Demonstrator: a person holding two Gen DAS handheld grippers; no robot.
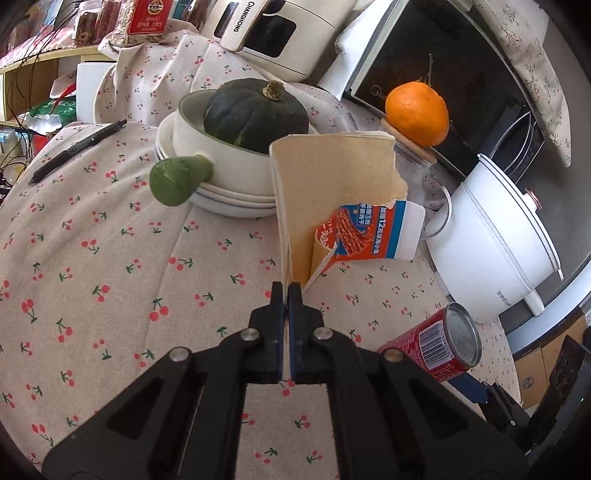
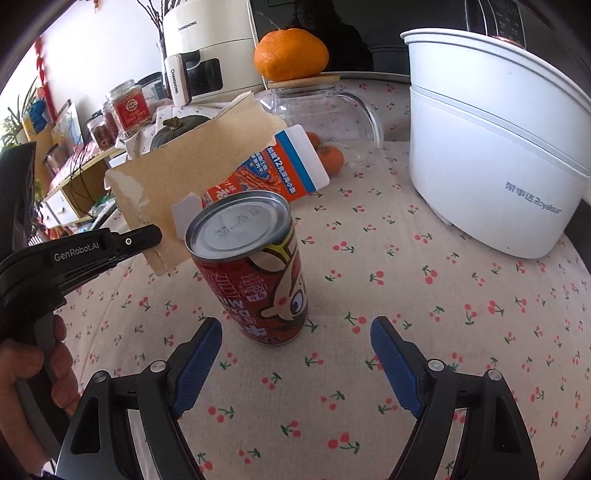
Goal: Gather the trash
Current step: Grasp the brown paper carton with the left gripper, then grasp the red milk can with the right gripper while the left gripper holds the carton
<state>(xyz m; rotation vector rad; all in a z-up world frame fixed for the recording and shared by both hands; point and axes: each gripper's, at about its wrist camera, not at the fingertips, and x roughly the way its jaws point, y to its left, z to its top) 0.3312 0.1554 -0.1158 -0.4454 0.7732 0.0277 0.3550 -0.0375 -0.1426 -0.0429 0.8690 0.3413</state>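
Note:
My left gripper (image 1: pixel 287 290) is shut on a torn cardboard snack box (image 1: pixel 332 199), brown inside with an orange, blue and white printed outside. It holds the box up above the cherry-print tablecloth (image 1: pixel 110 266). The box also shows in the right wrist view (image 2: pixel 207 158), with the left gripper (image 2: pixel 147 236) clamped on its lower edge. A red drink can (image 2: pixel 258 269) stands upright on the cloth. My right gripper (image 2: pixel 295 332) is open, just short of the can, fingers either side of it. The can also shows in the left wrist view (image 1: pixel 439 339) at the lower right.
A white electric cooker (image 2: pixel 498 147) stands right of the can. A clear glass jar (image 2: pixel 325 110) with an orange (image 2: pixel 291 53) on its lid is behind. A dark squash in a white bowl (image 1: pixel 229 155), a pen (image 1: pixel 77 149) and an air fryer (image 1: pixel 273 33) sit further back.

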